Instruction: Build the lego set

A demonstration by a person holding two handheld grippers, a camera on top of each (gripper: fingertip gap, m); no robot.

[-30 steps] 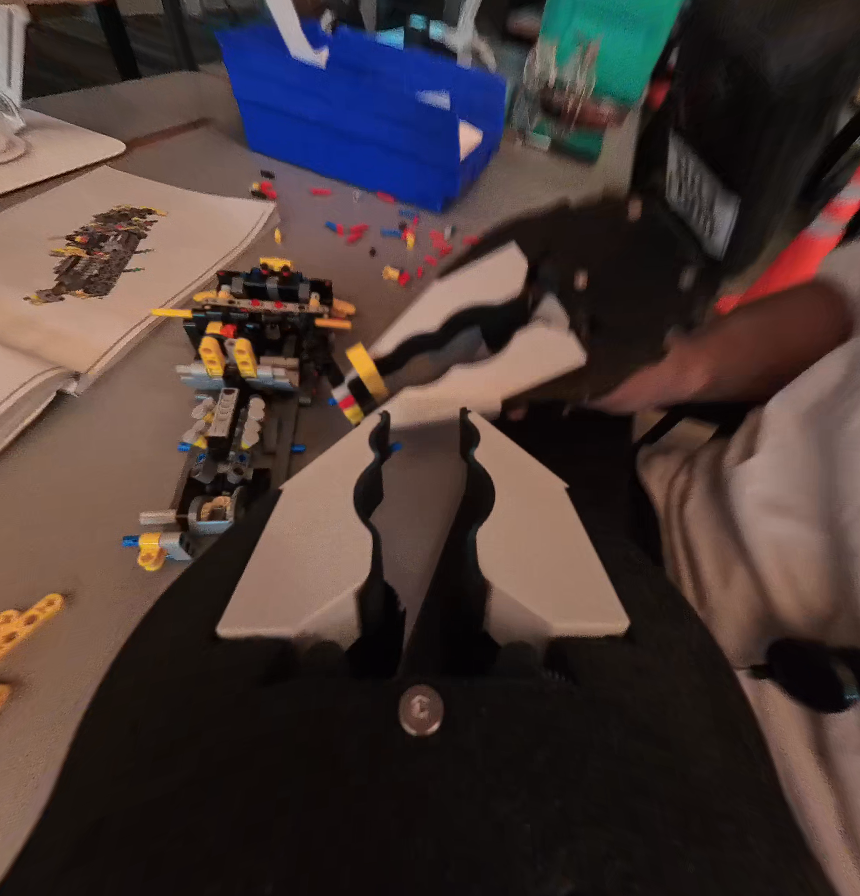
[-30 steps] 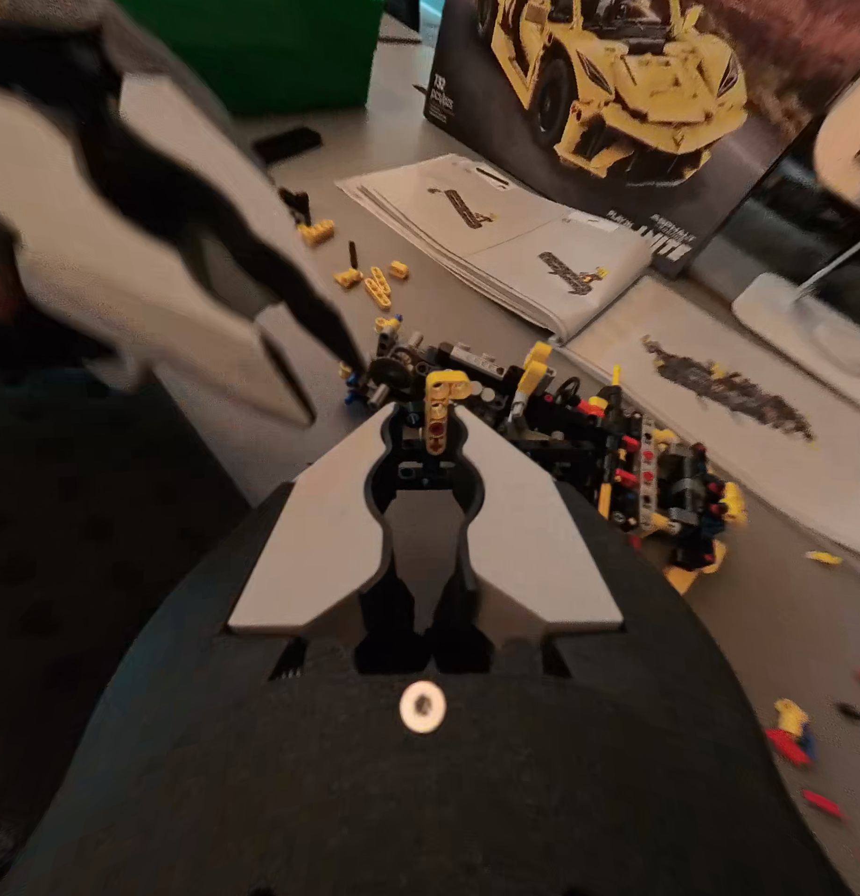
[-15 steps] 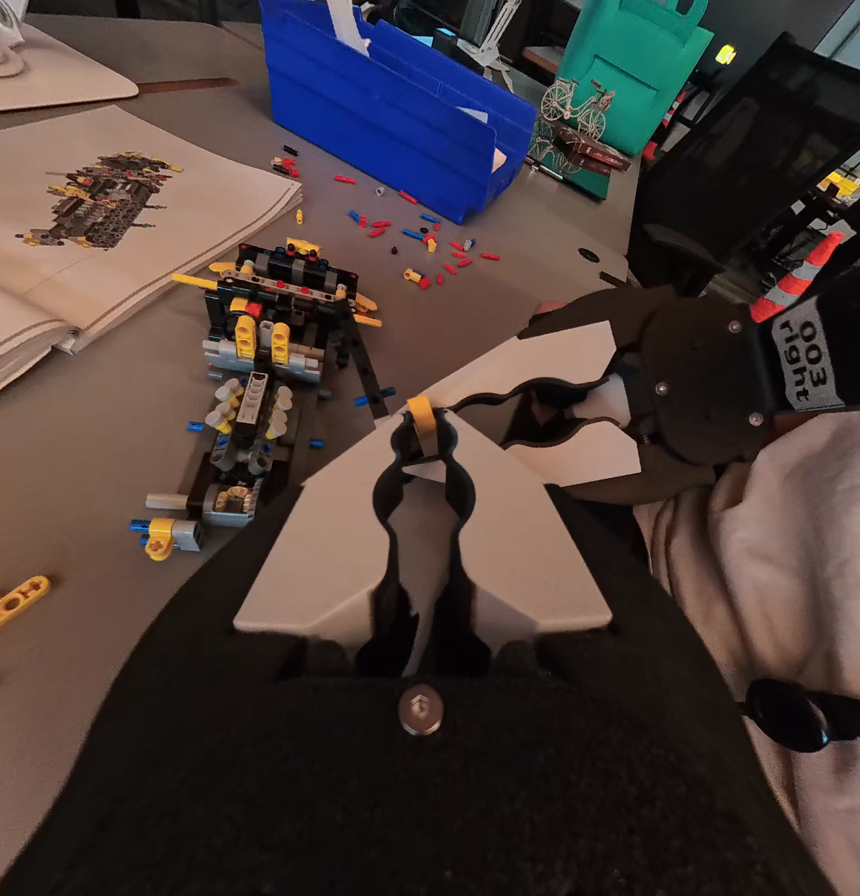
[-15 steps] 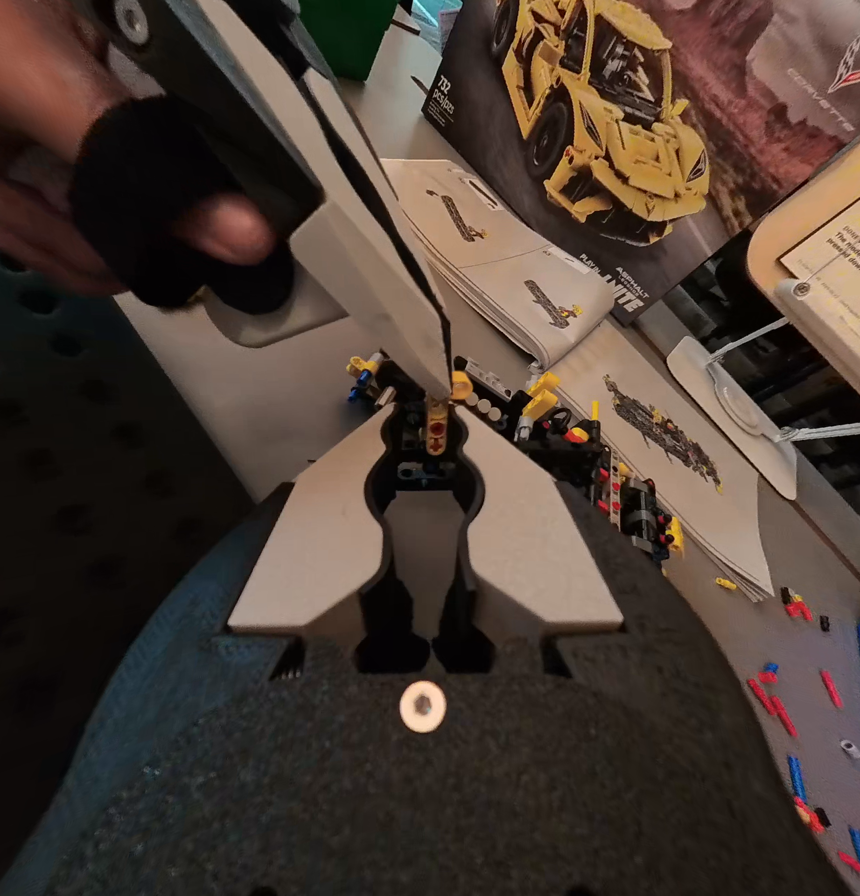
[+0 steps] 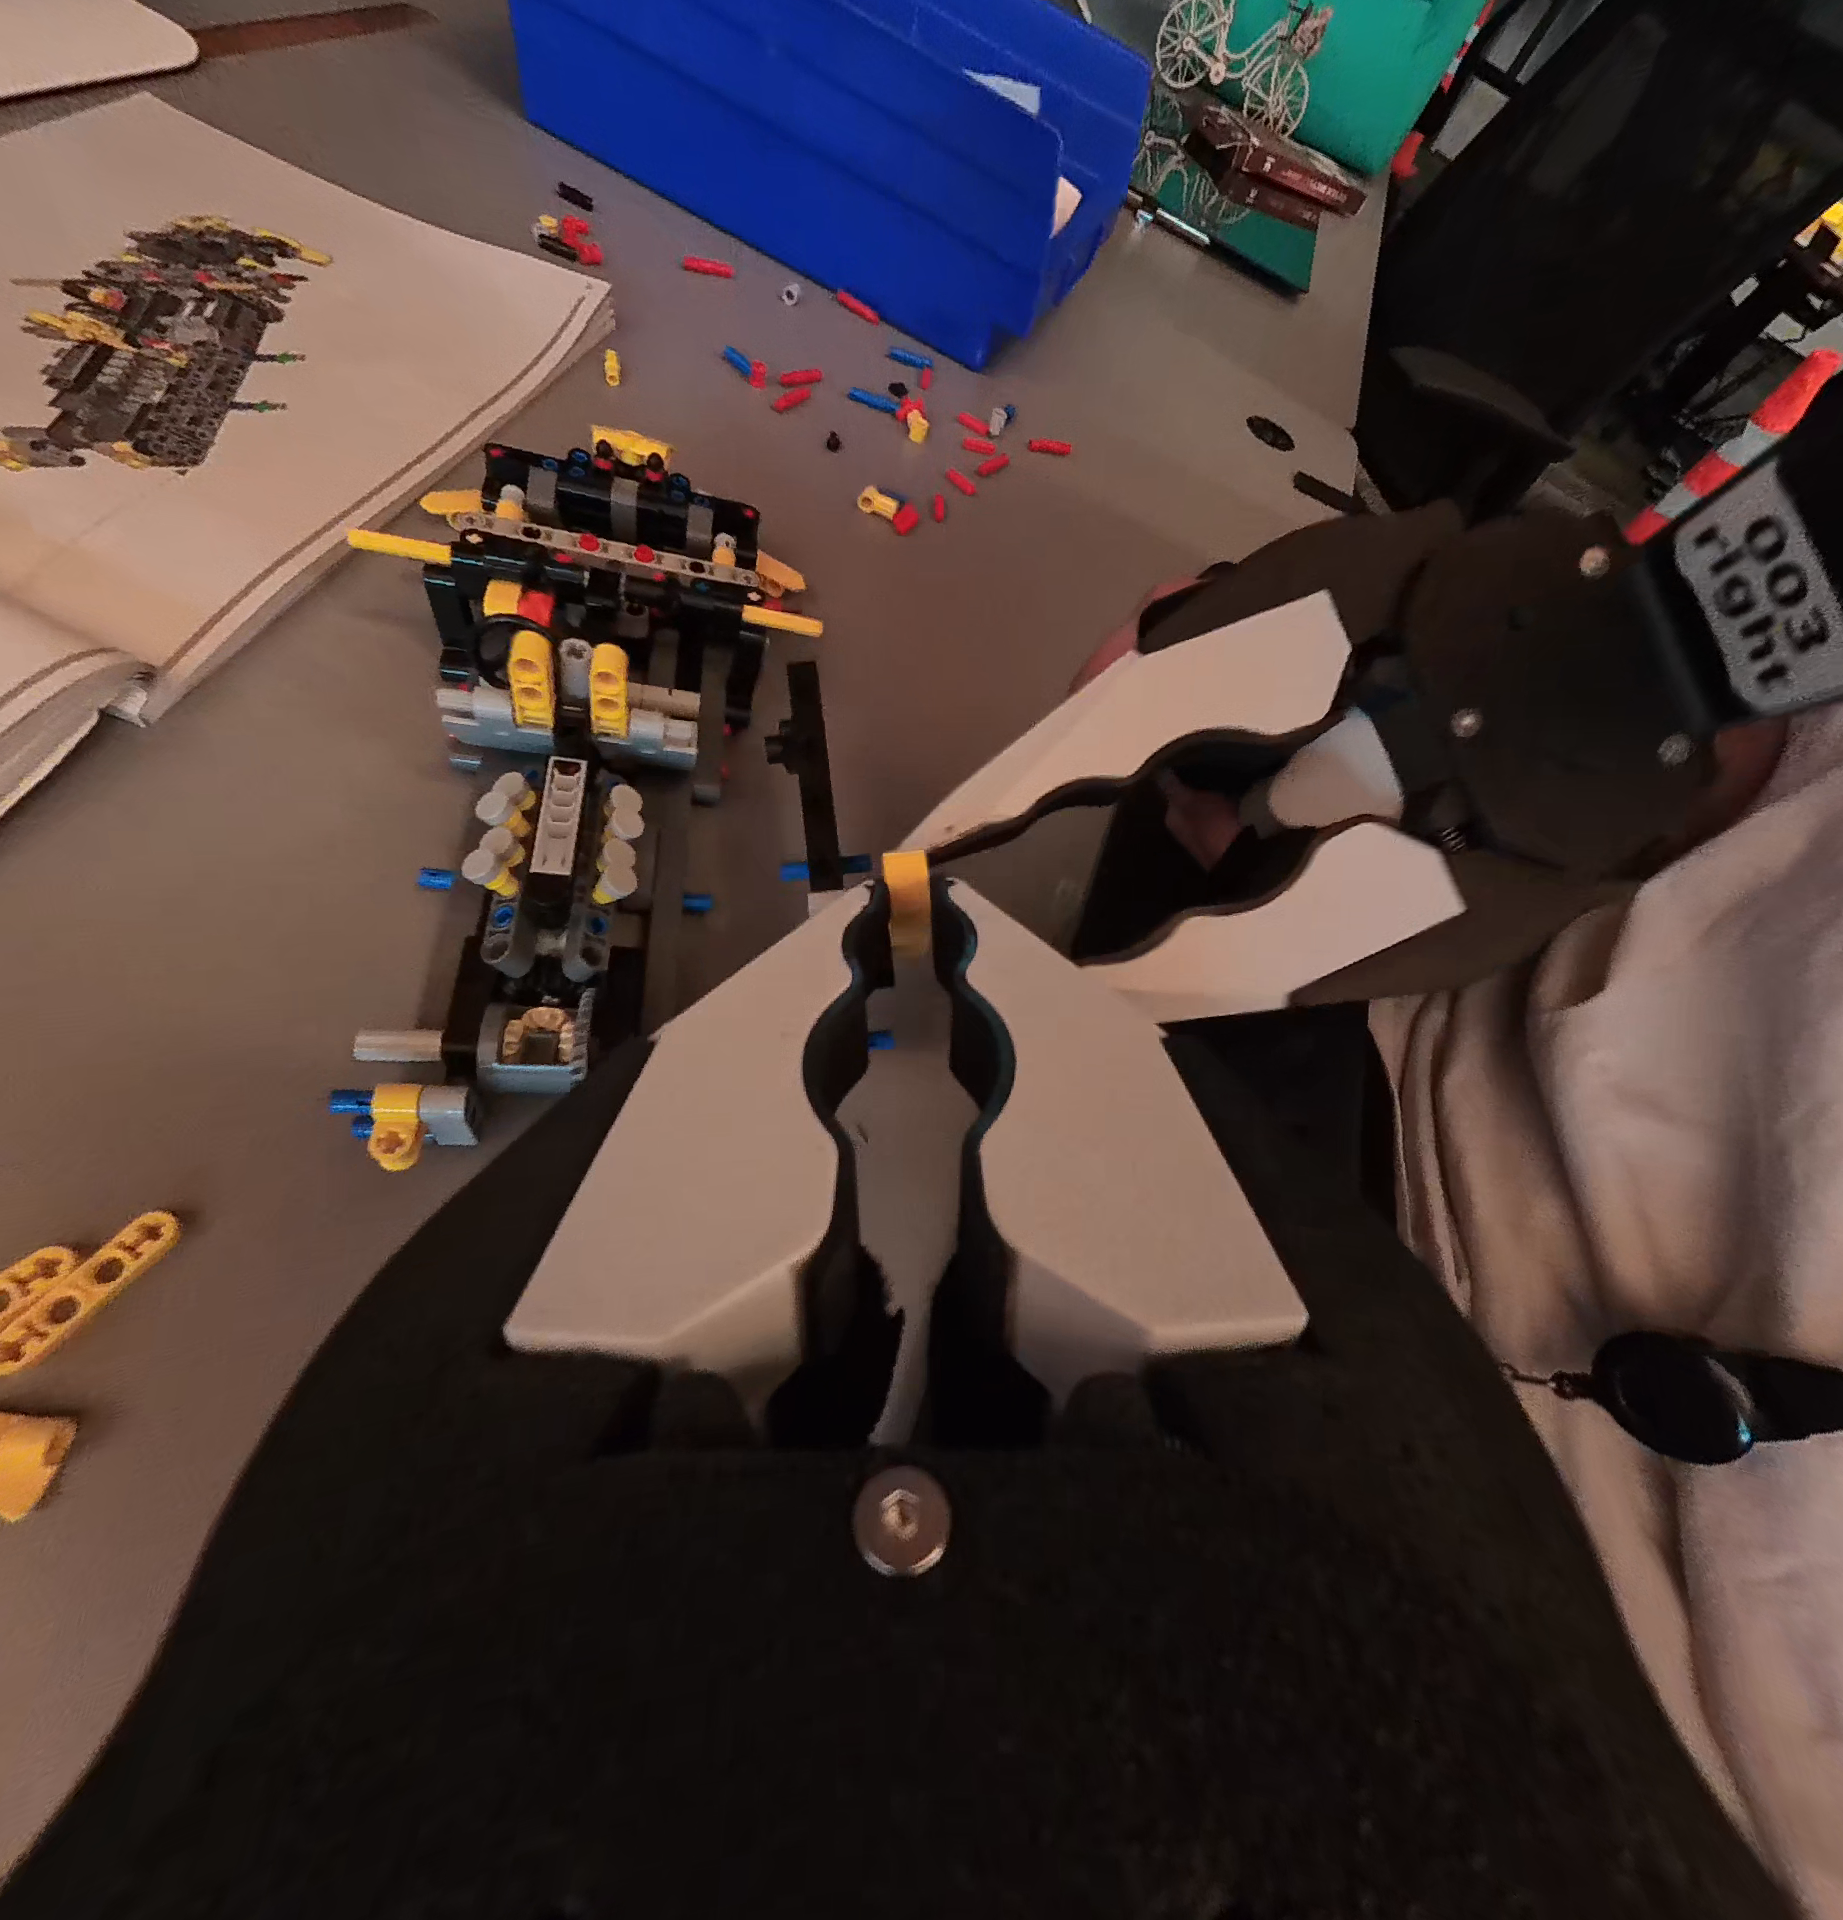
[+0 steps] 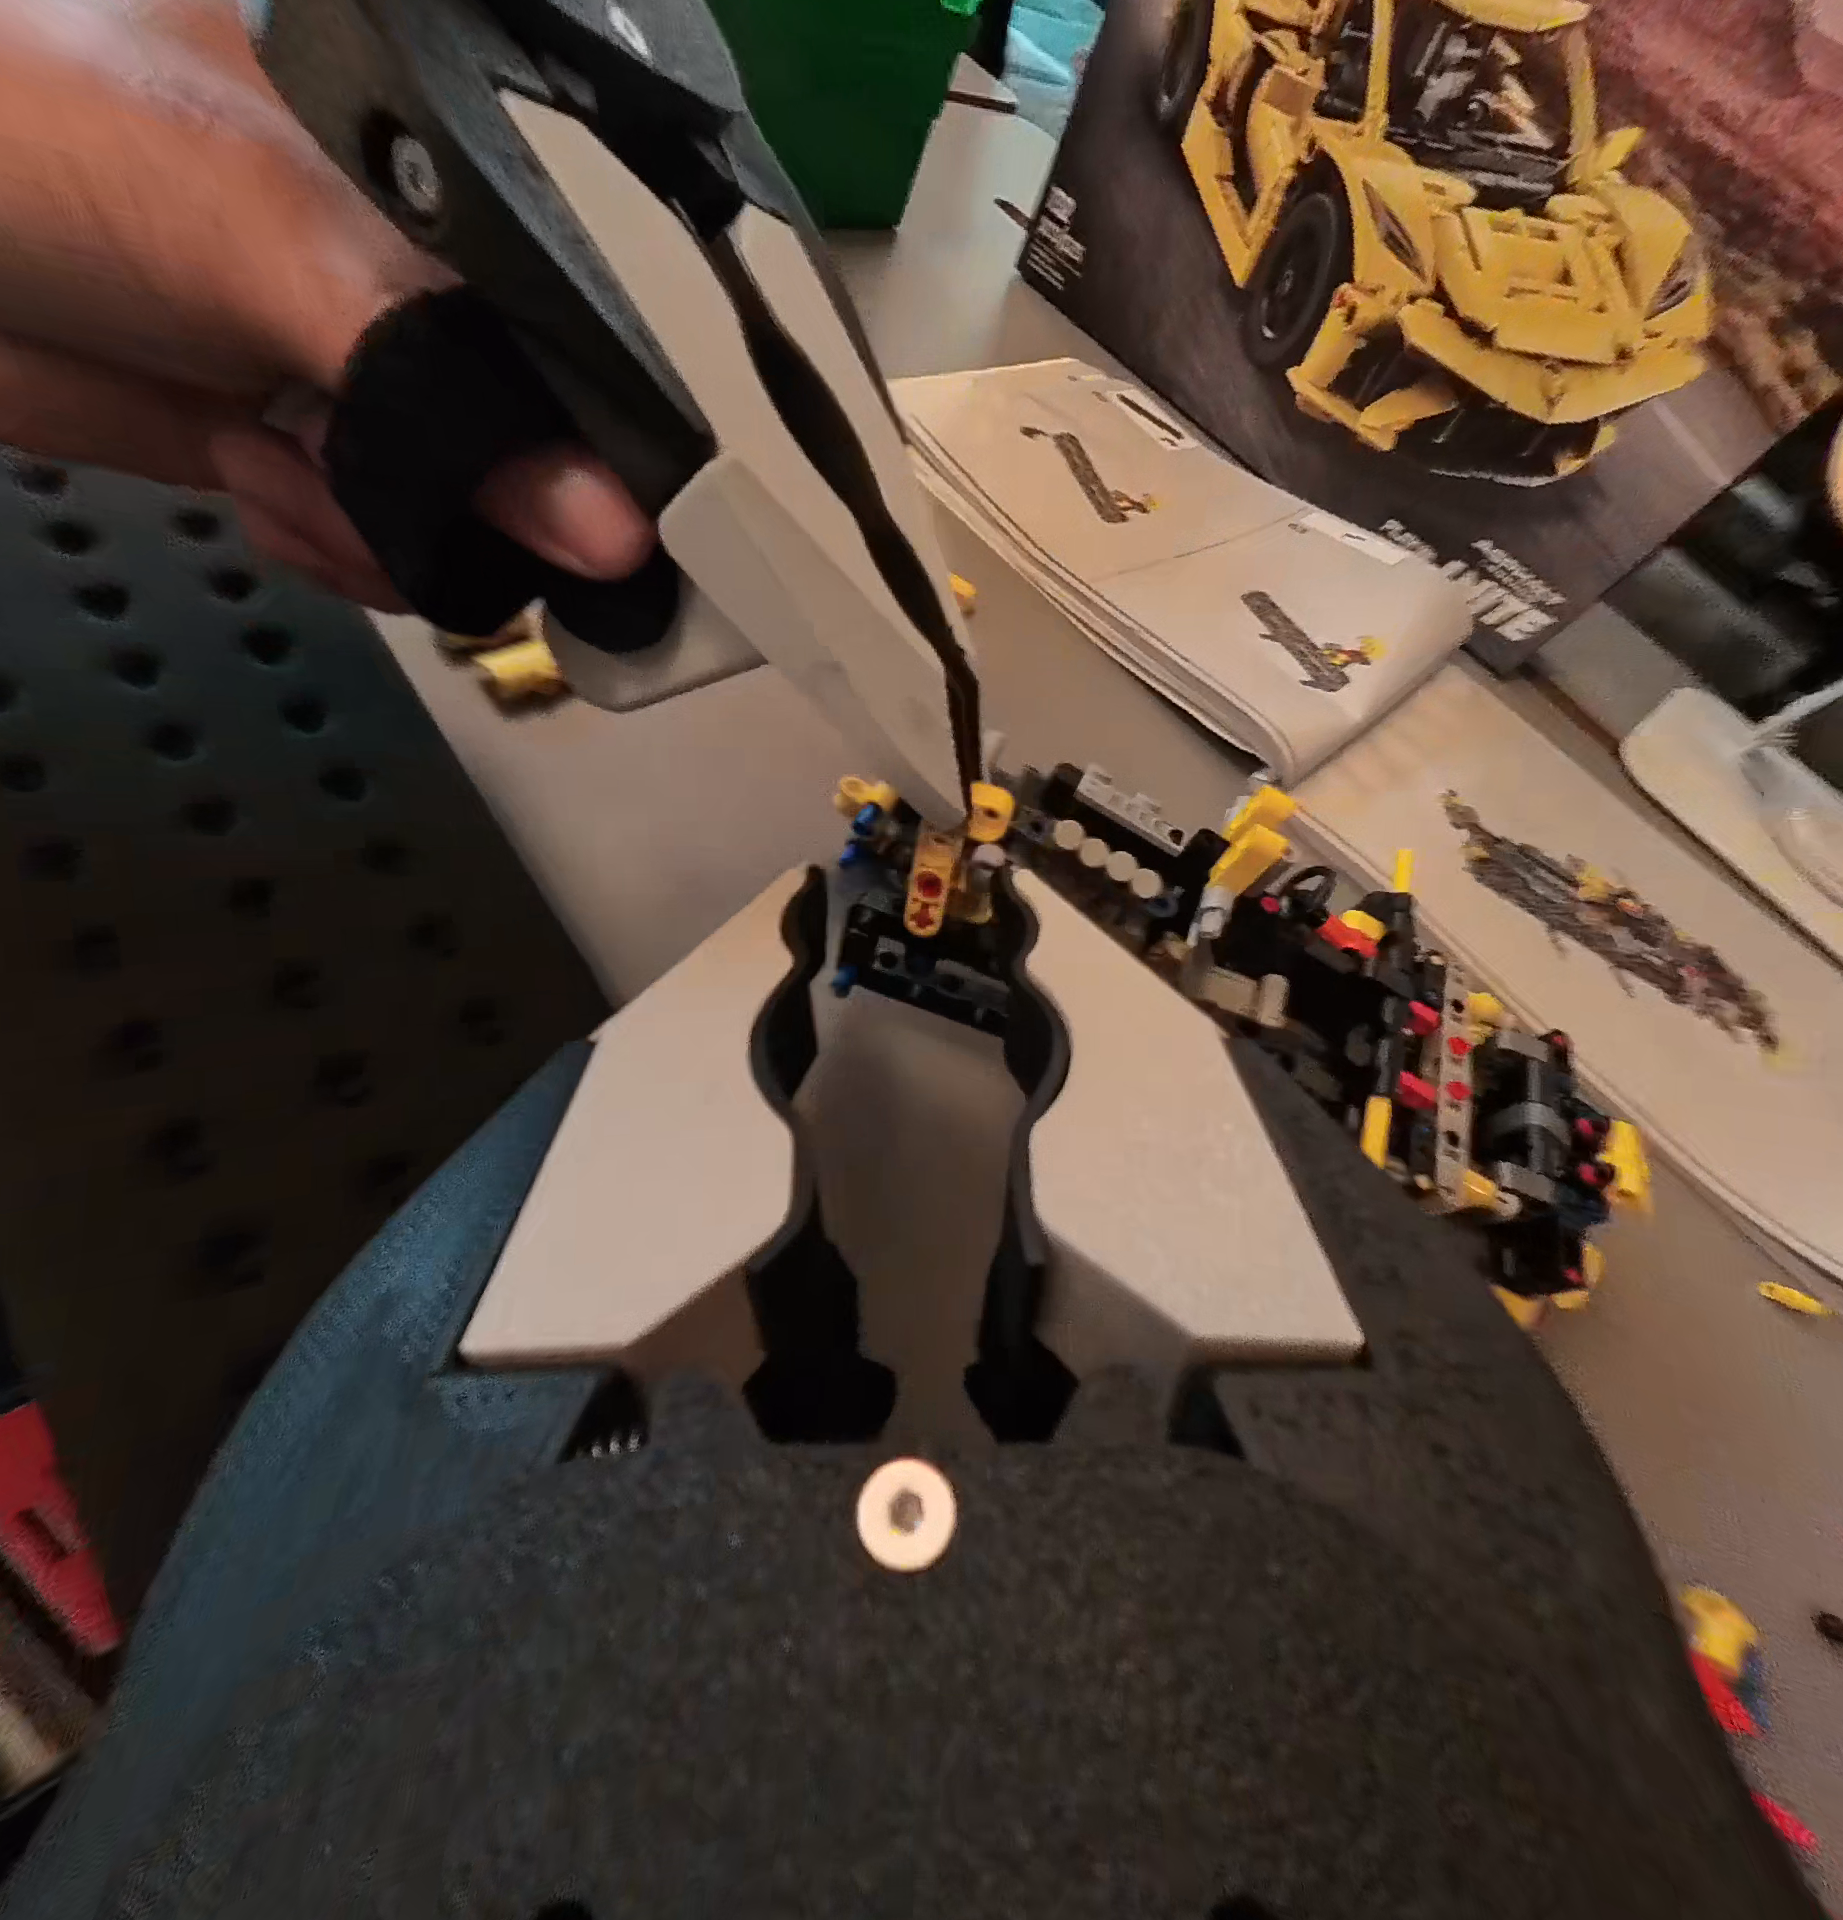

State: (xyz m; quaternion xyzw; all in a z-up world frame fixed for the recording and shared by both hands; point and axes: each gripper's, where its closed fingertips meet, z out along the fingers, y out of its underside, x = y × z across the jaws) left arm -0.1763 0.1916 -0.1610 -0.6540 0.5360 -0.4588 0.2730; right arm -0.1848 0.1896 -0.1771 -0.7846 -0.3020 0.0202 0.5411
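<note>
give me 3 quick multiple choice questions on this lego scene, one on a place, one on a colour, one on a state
1. Where is the blue bin?
A. on the floor
B. on the table, beyond the loose pins
C. on a chair

2. What colour is the piece in the left hand-held gripper?
A. red
B. yellow
C. blue

3. What state is the left hand-held gripper in?
A. wide open and empty
B. lying on the table
C. shut on the piece

Answers: 1 B, the bin stands behind the scattered pins; 2 B, yellow shows between its fingertips; 3 C, the tips pinch it.
</note>
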